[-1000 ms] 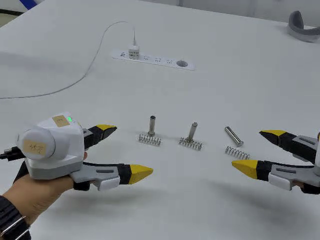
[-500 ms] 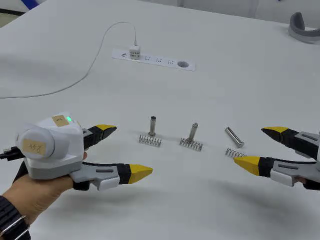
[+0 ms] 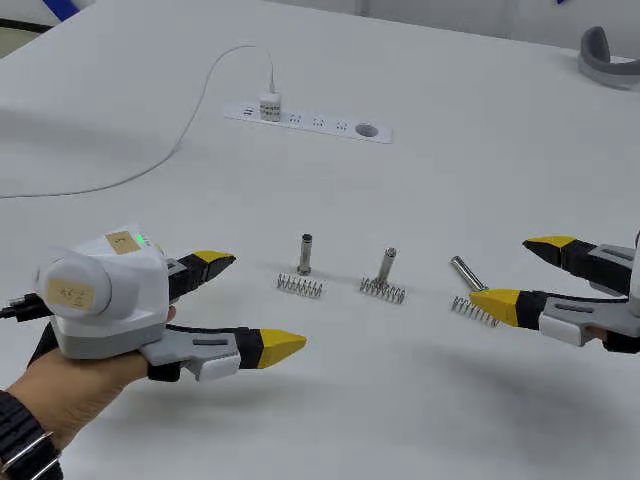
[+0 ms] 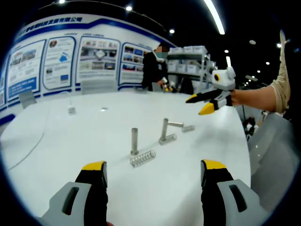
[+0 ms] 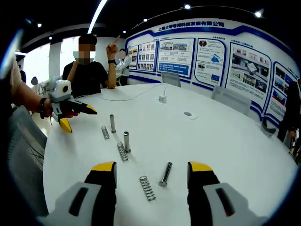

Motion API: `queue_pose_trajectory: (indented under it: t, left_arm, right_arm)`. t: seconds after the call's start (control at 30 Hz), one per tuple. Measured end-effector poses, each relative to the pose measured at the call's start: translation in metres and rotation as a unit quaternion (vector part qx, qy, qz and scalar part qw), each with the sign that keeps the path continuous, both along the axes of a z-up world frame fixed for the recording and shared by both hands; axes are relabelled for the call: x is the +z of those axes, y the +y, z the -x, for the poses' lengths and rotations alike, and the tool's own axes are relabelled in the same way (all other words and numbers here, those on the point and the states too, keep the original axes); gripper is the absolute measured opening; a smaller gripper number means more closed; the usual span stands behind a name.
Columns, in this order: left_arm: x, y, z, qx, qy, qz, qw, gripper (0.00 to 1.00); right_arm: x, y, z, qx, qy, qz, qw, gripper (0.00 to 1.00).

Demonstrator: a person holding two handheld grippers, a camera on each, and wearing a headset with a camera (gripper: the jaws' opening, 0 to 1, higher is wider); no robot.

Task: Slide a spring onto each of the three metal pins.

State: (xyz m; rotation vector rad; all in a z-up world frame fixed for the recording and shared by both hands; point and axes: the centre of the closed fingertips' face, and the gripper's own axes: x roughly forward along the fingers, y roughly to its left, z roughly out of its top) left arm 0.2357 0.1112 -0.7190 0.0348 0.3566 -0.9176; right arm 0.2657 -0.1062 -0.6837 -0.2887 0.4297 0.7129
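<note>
Head view: left gripper (image 3: pixel 255 300) wide, empty. Right gripper (image 3: pixel 515 270) wide, body cut off; lower jaw hides one end of the spring (image 3: pixel 465 308) right of middle pin (image 3: pixel 386 265). Left gripper view: that spring tiny, indistinct. Right gripper view: it lies whole, on no pin.

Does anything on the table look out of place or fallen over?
Yes: the rightmost pin lies flat on the table, while the left pin and middle pin stand upright.
</note>
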Motion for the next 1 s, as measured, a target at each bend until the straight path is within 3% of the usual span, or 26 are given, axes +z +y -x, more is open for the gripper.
queue_pose_trajectory:
  t: [0.57,1.0]
  left_arm:
    - [0.0,0.0,0.0,0.001,0.001,0.002,1.0,0.82]
    - [0.0,0.001,0.0,0.003,0.002,0.002,1.0,0.82]
  right_arm:
    - [0.002,-0.001,-0.021,-0.011,0.002,0.019,0.9998,0.58]
    - [-0.006,-0.004,-0.037,-0.034,0.019,0.04,0.9985,0.46]
